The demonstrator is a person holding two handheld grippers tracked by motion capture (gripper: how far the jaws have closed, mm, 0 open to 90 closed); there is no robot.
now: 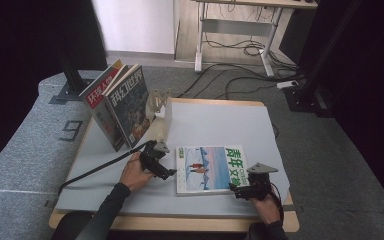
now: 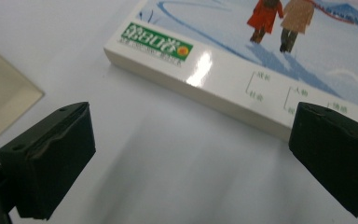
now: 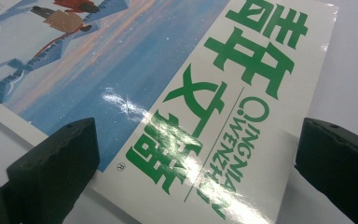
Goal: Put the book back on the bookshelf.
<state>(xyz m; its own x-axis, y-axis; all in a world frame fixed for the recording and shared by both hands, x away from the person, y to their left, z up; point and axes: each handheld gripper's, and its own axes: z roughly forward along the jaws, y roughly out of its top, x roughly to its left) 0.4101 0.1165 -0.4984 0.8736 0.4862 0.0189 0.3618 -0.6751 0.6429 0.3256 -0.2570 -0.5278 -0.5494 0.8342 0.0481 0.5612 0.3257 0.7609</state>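
Standing by the grey table (image 1: 220,122), I saw both claws gaping. Left gripper (image 1: 166,172) and right gripper (image 1: 237,190) flanked the flat magazine (image 1: 207,167). Cables (image 1: 235,47) littered the floor behind.

Magazine (image 1: 211,168): white border, pale blue snow scene, two figures in red and tan coats, large green title characters, small green logo patch. Both grippers' jaws black. Bench (image 1: 220,125) top light grey. Upright magazines (image 1: 117,102): red-and-white and dark blue covers.

The worktop (image 1: 215,120) lies bare behind the flat magazine (image 1: 210,168) and along its near edge. At the back left, leaning magazines (image 1: 117,105) against a stand (image 1: 161,107) block passage. The gap between stand and flat magazine looks passable, though narrow.
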